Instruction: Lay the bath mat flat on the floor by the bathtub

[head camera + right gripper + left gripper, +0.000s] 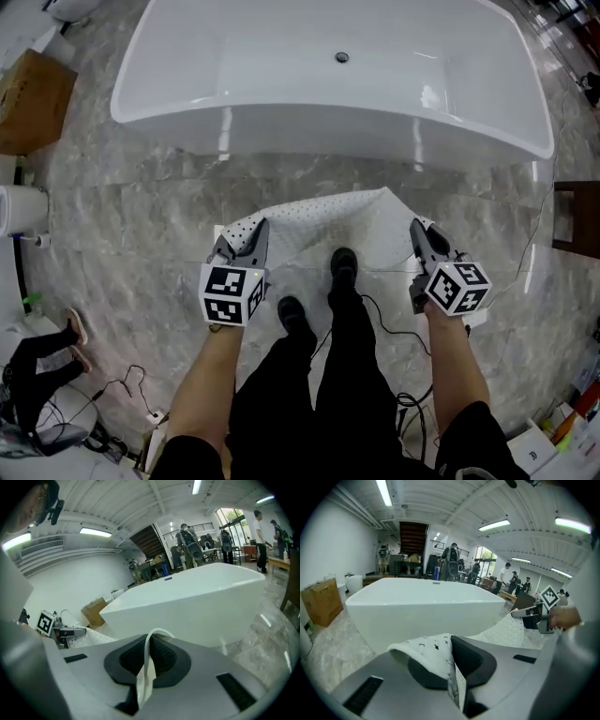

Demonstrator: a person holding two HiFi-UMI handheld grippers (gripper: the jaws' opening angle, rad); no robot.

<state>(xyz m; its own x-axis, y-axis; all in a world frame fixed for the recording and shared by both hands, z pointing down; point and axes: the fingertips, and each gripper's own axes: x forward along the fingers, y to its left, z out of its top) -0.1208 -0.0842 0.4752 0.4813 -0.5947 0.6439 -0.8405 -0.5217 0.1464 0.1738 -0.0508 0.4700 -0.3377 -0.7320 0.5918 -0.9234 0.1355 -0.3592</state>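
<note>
A white perforated bath mat hangs stretched between my two grippers above the marble floor, in front of the white bathtub. My left gripper is shut on the mat's left corner, and a fold of the mat bulges between its dark pads. On the right, my other gripper is shut on the opposite corner, where a thin edge of the mat stands pinched between the pads. The bathtub fills the middle of both gripper views. The mat's middle sags toward the tub.
The person's legs and black shoes stand on the floor just behind the mat. A cardboard box sits at the far left, a dark wooden stand at the right. Cables trail on the floor near the feet.
</note>
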